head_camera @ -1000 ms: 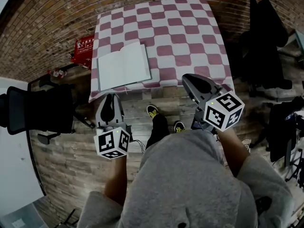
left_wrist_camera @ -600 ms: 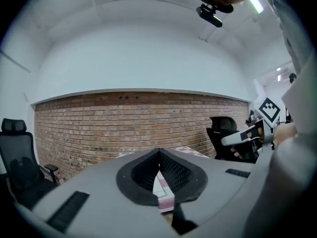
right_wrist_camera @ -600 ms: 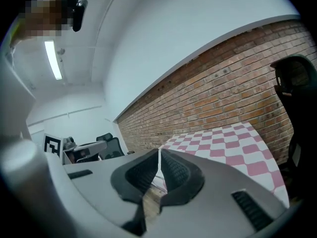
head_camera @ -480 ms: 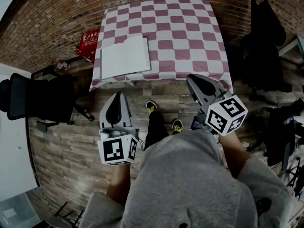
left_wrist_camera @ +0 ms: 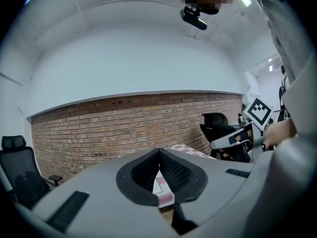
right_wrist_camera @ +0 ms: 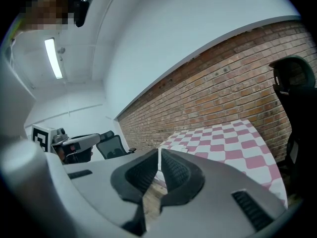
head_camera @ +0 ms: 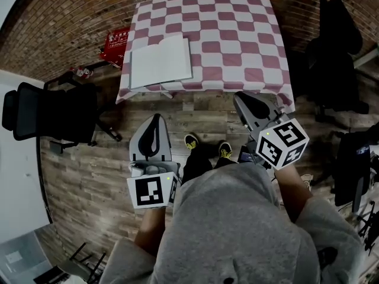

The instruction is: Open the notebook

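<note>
The notebook (head_camera: 161, 61) lies open on the near left part of the table, white pages up. Both grippers hang over the wooden floor, short of the table's front edge and apart from the notebook. My left gripper (head_camera: 155, 119) points at the table and is shut on nothing; in the left gripper view its pads (left_wrist_camera: 168, 170) meet with only a strip of cloth showing past them. My right gripper (head_camera: 239, 97) is shut too, and nothing sits between its pads (right_wrist_camera: 173, 165).
The table (head_camera: 237, 46) wears a pink-and-white checked cloth and stands against a brick wall. A black office chair (head_camera: 50, 117) is at the left, a red box (head_camera: 115, 42) lies on the floor by the table, and dark chairs (head_camera: 340, 46) stand at the right. My shoes (head_camera: 207, 147) are between the grippers.
The person has stepped back, so the table and open notebook sit farther off. The left gripper has swung up and right, away from the table edge; the right one drew back slightly.
</note>
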The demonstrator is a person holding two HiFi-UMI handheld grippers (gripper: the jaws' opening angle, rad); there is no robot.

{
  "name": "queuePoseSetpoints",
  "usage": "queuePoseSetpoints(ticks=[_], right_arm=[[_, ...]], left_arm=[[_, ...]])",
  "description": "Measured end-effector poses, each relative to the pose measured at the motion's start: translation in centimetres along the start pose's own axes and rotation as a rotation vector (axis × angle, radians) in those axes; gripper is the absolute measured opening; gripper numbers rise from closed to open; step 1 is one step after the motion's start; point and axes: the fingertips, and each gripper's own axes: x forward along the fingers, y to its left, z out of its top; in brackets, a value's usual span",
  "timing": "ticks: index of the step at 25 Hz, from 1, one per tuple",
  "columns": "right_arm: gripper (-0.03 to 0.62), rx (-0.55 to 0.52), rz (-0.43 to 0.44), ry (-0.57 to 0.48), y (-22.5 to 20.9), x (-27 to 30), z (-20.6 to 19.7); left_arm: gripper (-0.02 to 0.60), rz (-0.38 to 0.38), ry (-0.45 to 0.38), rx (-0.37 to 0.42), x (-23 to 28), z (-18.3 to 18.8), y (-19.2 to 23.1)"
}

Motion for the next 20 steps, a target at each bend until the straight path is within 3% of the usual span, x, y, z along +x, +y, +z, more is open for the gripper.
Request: queuePoseSetpoints(ticks=[6,13,20], right_arm=[[0.035,-0.016,-0.033,0.003,-0.1,0.9,1.0],[0.035,-0.049,-0.136,0.002,-0.7,2.6,2.1],[0.035,-0.057,-0.154,0.004,-0.5,4.4,2.3]], left_arm=[[0.011,-0.051,-0.007,-0.012,2.0,1.0,0.4],[0.011,-0.123,-0.008,-0.026,4.3,1.4,1.6],[0.011,-0.151,-0.003,-0.038,5.8,0.6,2.9]])
